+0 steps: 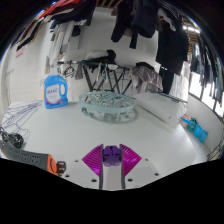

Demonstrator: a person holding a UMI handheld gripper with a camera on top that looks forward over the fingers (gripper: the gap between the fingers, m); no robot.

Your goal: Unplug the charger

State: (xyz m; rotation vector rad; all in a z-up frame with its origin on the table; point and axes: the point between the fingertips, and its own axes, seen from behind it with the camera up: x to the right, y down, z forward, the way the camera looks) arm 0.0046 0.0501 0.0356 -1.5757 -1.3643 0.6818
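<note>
My gripper [112, 155] is low over the white table [150, 135]. Its two magenta pads [96, 157] press on either side of a small purple charger [112, 151], which sits between the fingertips. A dark power strip [27, 154] with an orange switch lies on the table to the left of the fingers, apart from the charger. No cable from the charger to the strip shows.
A blue detergent bottle [55, 92] stands at the back left. A clear wire-like basket [108, 104] sits beyond the fingers at mid-table. A blue object [196, 128] lies at the right. A drying rack [105, 72] and hanging clothes stand behind the table.
</note>
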